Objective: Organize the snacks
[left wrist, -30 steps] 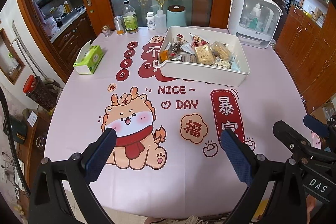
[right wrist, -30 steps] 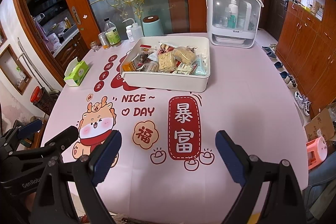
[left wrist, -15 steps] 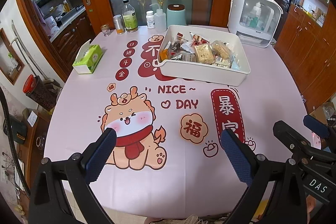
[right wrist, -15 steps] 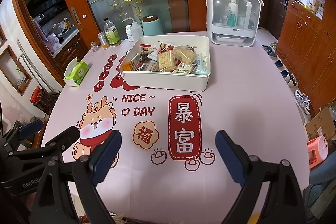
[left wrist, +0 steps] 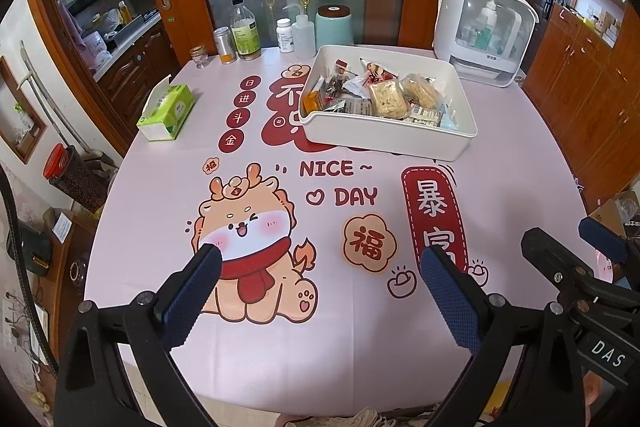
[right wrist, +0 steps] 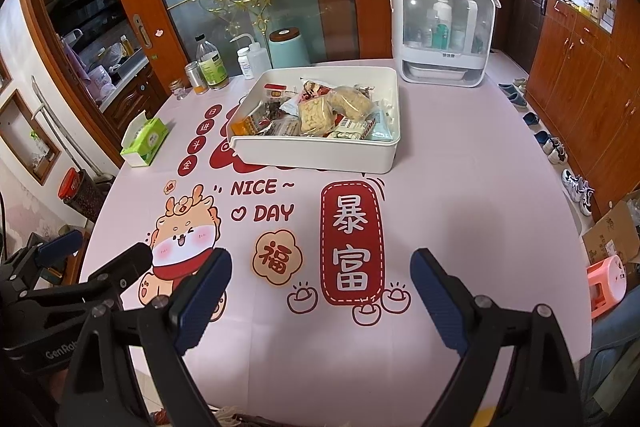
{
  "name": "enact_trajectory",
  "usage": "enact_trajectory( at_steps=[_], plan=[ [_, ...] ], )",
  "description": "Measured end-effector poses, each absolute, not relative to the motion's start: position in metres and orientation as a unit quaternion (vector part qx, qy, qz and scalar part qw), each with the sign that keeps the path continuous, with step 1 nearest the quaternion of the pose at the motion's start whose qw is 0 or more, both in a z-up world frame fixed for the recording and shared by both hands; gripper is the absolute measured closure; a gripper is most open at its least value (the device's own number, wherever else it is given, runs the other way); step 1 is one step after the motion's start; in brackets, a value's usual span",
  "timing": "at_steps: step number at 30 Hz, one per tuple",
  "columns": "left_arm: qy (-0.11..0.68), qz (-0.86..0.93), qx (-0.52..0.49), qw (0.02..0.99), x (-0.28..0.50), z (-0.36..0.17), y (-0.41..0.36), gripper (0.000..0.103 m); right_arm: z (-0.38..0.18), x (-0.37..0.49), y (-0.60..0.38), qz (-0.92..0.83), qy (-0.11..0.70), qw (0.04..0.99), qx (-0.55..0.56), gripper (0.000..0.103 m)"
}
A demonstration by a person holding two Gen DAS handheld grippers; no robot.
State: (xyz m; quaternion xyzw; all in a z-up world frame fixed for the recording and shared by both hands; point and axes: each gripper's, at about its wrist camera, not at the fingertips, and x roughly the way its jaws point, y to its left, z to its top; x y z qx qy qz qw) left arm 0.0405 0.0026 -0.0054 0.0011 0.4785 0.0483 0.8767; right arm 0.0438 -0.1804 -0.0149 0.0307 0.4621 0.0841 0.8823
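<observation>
Two grippers: both spread wide and holding nothing, low in their own frames over the near edge of the desk.
Left gripper [left wrist: 320,291]: released, its blue pads far apart; the left pad [left wrist: 192,297] lies over the cartoon dragon print, the right pad over the foot of the red banner print. It touches nothing.
Right gripper [right wrist: 320,291]: released to much the same width, blue pads [right wrist: 438,301] parted with only printed cloth showing between them. It touches nothing.
Each seen from the other: the right gripper's black frame shows at the lower right edge of the left wrist view; the left gripper's frame shows at the lower left edge of the right wrist view. The two are just beside one another, apart.
White tray [left wrist: 384,139] [right wrist: 316,157]: upper centre of both frames, standing on the desk well apart from both grippers.
Snacks [left wrist: 386,99] [right wrist: 316,113]: heaped inside the white tray, mixed wrapped packets, two pale biscuit-like packs uppermost.
Desk [left wrist: 500,187] [right wrist: 460,187]: covered by a pink cloth printed with "NICE DAY".
Tissue box [left wrist: 166,109] [right wrist: 145,139]: green, left of the tray near the desk's left edge.
Bottles and jars [left wrist: 245,35]: in a row at the far edge, upper left of the tray.
White cabinet [left wrist: 486,31] [right wrist: 442,31]: clear-fronted, upper right beyond the tray.
</observation>
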Motion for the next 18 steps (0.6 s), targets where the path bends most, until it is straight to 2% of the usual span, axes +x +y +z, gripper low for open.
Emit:
enact_trajectory(
  at_steps=[18],
  plan=[
    [0.482,0.048,0.001,0.875,0.0385,-0.0085,0.0009,0.004,-0.0166,0.0451,-0.1832,0.084,0.464,0.881,0.032,0.011]
  ],
)
